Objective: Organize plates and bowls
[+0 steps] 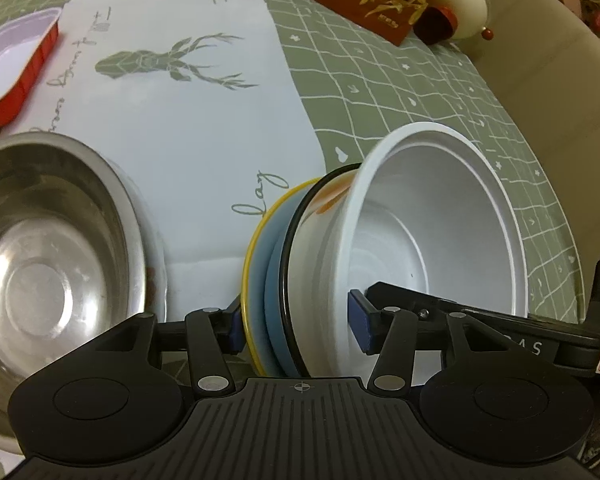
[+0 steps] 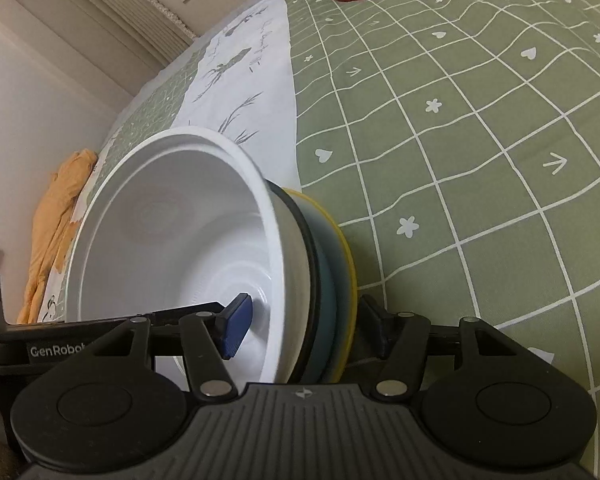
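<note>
Left wrist view — your left tool [image 1: 298, 322] grips the tilted stack's rims: white bowl [image 1: 432, 216], yellow plate [image 1: 249, 280] | right tool [image 2: 306, 330] straddles its opposite edge, grip uncertain | steel bowl [image 1: 48, 248] rests leftward on the desk [image 1: 440, 92].

We angle both downward: left hand-held gripper [image 1: 296, 326] jaws clamped across the stacked bowls [image 1: 400, 248]; right hand-held gripper [image 2: 300, 330] jaws straddling them, grip unclear.
</note>
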A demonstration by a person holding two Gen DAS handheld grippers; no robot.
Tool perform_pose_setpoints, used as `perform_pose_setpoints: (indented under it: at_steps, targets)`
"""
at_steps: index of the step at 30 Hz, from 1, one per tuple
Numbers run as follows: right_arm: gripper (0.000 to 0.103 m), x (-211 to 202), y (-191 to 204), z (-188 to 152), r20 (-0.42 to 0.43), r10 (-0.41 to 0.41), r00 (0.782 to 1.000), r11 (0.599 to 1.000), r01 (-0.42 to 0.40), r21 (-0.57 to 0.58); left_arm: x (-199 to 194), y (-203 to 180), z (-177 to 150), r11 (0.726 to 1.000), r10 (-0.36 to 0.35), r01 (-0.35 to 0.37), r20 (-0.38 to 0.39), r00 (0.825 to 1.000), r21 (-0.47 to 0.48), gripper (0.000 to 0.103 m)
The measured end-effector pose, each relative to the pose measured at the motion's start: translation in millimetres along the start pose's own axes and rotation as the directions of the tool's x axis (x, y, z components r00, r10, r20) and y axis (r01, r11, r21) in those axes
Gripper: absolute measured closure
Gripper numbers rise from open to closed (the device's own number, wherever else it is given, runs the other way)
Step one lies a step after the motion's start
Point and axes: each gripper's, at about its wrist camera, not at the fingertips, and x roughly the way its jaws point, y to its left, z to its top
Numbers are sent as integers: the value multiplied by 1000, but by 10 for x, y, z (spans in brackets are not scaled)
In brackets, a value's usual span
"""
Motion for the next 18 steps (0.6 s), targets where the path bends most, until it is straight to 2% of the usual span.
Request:
perform_pose_setpoints:
  at_steps: [4,18]
  targets:
    - [43,2,-25,29,3,-1,1000,1000,1,-1,14,-19,23,1000,7,-7,-7,1000,-11,48]
    - [43,-3,-93,46,-1,20,1000,1000,-20,-4,15,-141,58,998,48,-47,-29,998,46,48]
